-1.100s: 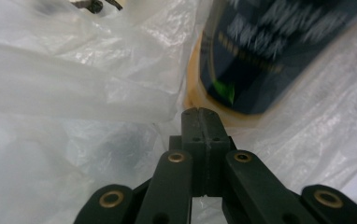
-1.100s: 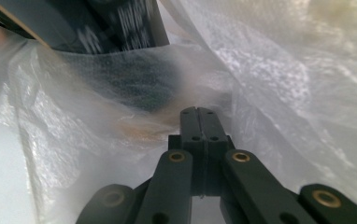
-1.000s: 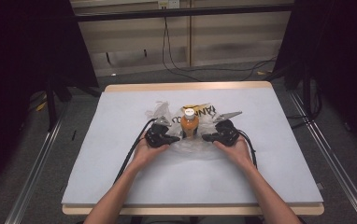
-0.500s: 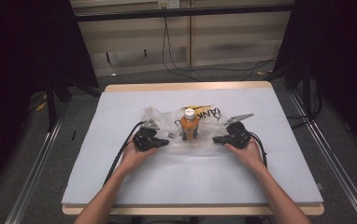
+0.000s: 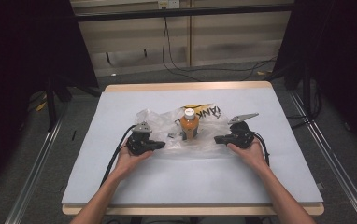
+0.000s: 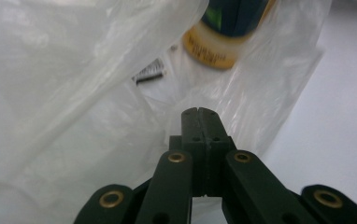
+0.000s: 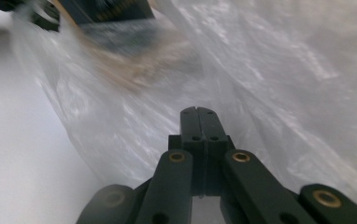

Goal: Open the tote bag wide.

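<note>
An orange bottle with a white cap stands upright on a crumpled clear plastic bag in the middle of the table. My left gripper lies to the bottle's left with its tips over the bag. My right gripper points at the bottle from the right, by the bag's edge. In the left gripper view the jaws are pressed together over the film, with the bottle's base ahead. The right gripper is likewise shut, with film around it and the blurred bottle beyond. Whether either pinches film is unclear.
The bag rests on a white mat that covers a wooden table. A small dark item lies inside the bag near the bottle. Yellow lettering shows on the bag behind the bottle. Dark frames and cables stand past the far edge.
Both hands have drawn apart, away from the bottle: the left gripper to the left, the right one to the right. The bottle has stayed upright in place.
</note>
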Demonstrator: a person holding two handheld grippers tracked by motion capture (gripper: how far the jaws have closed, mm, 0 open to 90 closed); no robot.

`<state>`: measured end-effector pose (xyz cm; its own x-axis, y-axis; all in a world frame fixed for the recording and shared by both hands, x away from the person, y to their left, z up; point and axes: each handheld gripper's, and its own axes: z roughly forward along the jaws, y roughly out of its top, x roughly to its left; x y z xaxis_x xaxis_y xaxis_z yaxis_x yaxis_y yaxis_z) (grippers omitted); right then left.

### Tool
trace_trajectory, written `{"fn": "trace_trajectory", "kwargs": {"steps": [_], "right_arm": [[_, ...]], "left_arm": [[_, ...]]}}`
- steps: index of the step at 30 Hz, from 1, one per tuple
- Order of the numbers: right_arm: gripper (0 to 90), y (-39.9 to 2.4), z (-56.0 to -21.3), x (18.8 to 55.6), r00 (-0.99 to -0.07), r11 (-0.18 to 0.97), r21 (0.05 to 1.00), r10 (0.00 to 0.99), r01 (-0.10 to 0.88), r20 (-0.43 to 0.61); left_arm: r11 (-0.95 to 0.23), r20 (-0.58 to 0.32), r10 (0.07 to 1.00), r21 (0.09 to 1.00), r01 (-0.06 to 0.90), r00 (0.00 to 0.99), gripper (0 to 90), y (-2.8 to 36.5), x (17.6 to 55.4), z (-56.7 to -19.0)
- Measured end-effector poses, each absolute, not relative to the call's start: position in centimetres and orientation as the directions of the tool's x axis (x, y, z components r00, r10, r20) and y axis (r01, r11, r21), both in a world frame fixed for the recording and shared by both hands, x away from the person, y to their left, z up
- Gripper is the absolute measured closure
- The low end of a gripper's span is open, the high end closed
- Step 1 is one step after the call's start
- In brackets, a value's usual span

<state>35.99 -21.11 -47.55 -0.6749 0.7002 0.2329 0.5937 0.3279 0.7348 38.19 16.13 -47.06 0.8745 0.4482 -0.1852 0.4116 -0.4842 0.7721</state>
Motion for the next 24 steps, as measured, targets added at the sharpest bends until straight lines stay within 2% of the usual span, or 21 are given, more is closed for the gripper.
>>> {"fn": "trace_trajectory", "kwargs": {"steps": [10,16,20,24], "right_arm": [[90.0,-21.0,-43.5,34.7,-0.709,0.290,0.801,0.669,0.524,0.222],[90.0,-19.9,-41.7,36.1,-0.731,0.317,0.806,0.653,0.500,0.197],[90.0,-18.8,-41.6,37.6,-0.743,0.349,0.792,0.642,0.501,0.186],[90.0,-17.5,-42.1,38.7,-0.759,0.398,0.762,0.625,0.511,0.182]], "left_arm": [[-0.445,-0.174,0.425,0.815,0.372,0.889,90.0,15.1,37.0,-45.0],[-0.425,-0.175,0.393,0.836,0.347,0.903,90.0,13.6,36.9,-44.2],[-0.446,-0.187,0.404,0.815,0.371,0.896,90.0,12.2,37.4,-44.7],[-0.414,-0.229,0.427,0.810,0.415,0.875,90.0,12.0,38.5,-45.1]]}}
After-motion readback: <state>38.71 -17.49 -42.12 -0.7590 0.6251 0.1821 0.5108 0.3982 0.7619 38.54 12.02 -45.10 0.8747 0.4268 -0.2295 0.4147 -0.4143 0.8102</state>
